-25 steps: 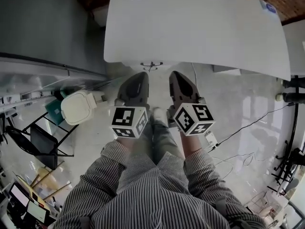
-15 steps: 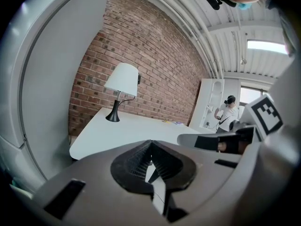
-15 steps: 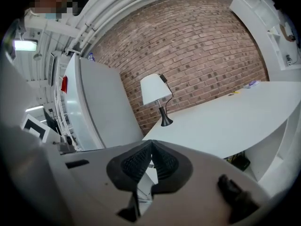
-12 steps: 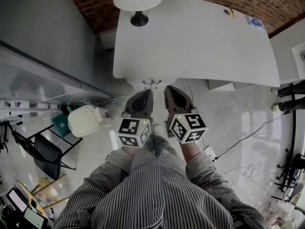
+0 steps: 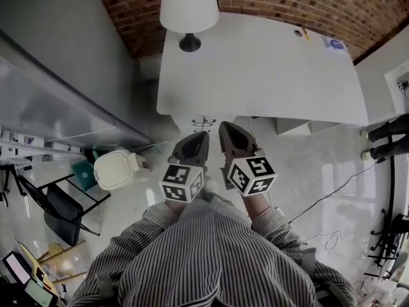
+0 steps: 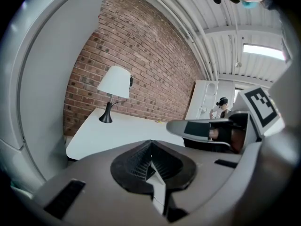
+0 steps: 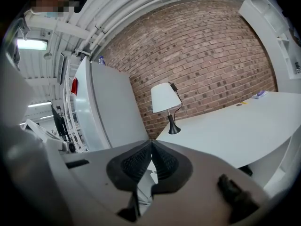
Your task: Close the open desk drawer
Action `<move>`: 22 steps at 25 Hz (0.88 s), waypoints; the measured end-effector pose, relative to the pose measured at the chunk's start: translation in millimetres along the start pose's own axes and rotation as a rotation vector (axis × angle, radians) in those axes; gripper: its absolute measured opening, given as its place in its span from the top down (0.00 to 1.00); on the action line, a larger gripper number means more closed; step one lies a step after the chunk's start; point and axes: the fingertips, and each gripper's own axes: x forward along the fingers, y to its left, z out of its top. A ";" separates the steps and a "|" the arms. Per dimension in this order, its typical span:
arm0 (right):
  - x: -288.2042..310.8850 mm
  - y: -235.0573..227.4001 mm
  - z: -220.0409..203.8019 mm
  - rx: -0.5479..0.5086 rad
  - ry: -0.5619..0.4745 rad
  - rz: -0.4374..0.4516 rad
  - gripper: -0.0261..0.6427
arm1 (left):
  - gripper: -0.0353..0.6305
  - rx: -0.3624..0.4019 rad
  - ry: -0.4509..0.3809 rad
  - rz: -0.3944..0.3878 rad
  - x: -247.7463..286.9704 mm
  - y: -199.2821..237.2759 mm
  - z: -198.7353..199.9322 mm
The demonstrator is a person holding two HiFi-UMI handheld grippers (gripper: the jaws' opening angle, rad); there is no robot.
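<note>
A white desk [image 5: 262,69] stands against a brick wall, with a white-shaded lamp [image 5: 188,10] at its back left corner. Under its front right edge shows a pale box-like part [image 5: 295,126]; I cannot tell whether it is the drawer. My left gripper [image 5: 199,135] and right gripper [image 5: 225,127] hang side by side in front of my body, short of the desk's front edge and above the floor. Both are shut with nothing between their jaws. The left gripper view shows the left gripper [image 6: 150,143] pointing at the desk [image 6: 122,131]. The right gripper [image 7: 151,143] points at it too.
A white lidded bin [image 5: 118,169] and a black chair [image 5: 61,203] stand on the floor at the left. A grey cabinet [image 5: 57,75] runs along the left. Cables [image 5: 332,190] trail over the floor at the right. Small items [image 5: 332,42] lie at the desk's far right corner.
The view has pulled back and tilted up: the lamp shade and brick wall have come into sight and the desk looks smaller. Both grippers stay shut, side by side.
</note>
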 end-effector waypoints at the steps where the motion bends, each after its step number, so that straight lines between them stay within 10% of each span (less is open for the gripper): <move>1: -1.3 1.4 0.1 -0.002 0.002 0.004 0.94 | 0.93 0.005 -0.002 0.005 -2.0 2.1 2.6; 22: -18.7 23.1 -1.9 -0.071 0.043 0.044 0.94 | 0.93 0.085 -0.042 -0.012 -26.2 -0.2 31.8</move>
